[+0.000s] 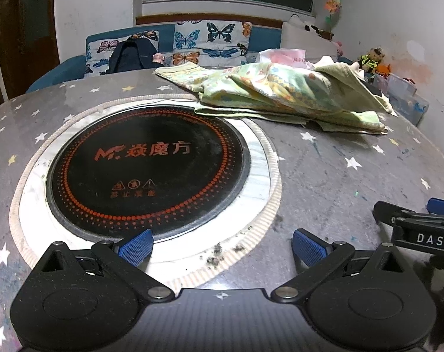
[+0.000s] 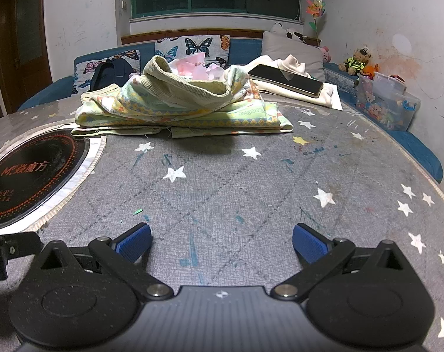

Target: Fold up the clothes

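Observation:
A pale green and yellow printed garment (image 2: 186, 105) lies in a loose, partly folded heap on the far side of the grey star-patterned table (image 2: 236, 182); its ribbed waistband stands up on top. It also shows in the left wrist view (image 1: 283, 94) at the far right. My right gripper (image 2: 222, 243) is open and empty, low over the table, well short of the garment. My left gripper (image 1: 222, 246) is open and empty, over the near rim of the black induction hob (image 1: 145, 170). The right gripper's body (image 1: 421, 228) shows at the right edge of the left wrist view.
A phone (image 2: 286, 79) lies on white cloth behind the garment. Pink paper (image 2: 192, 64) sits behind the heap. A clear toy box (image 2: 386, 102) stands at the right on a blue sofa (image 2: 421, 149) with butterfly cushions. The hob (image 2: 31, 173) is set into the table's left.

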Demonstrator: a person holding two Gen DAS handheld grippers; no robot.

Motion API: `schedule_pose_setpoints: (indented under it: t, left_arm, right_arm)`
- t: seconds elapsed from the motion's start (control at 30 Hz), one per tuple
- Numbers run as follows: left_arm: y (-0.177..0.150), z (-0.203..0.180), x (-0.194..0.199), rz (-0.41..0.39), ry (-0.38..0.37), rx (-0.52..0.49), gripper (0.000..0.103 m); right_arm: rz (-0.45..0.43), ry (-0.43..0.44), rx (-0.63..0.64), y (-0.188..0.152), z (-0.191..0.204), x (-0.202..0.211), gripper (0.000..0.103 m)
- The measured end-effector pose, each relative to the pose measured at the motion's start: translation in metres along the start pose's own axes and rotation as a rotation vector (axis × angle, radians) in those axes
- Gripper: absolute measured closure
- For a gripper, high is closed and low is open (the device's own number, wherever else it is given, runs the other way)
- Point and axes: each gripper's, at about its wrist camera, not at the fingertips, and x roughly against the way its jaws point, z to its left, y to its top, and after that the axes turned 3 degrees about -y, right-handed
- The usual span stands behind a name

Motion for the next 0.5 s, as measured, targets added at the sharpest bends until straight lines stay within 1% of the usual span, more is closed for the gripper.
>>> schedule_pose_setpoints:
  t: [0.13,0.2,0.33,0.5]
  left_arm:
    - [0.001,-0.004,0.003,-0.006,-0.009,0.009,0.0]
    - [-0.002,-0.014,0.007,-0.01,0.004,0.0,0.0]
    - [0.0,-0.011,0.012,0.014,-0.031,0.03,0.0]
    - [0.001,-0.013,0.013,0.026,-0.036,0.032,0.0]
  right_arm:
    - [0.0,0.001,-0.001,0.0,-0.001,0.0,0.0]
    - [-0.001,0.002,-0.003,0.0,-0.001,0.001,0.0]
    - [-0.002,0.006,-0.006,0.0,-0.002,0.001,0.0]
    - [-0.003,0.015,0.005,-0.002,-0.001,0.005,0.0]
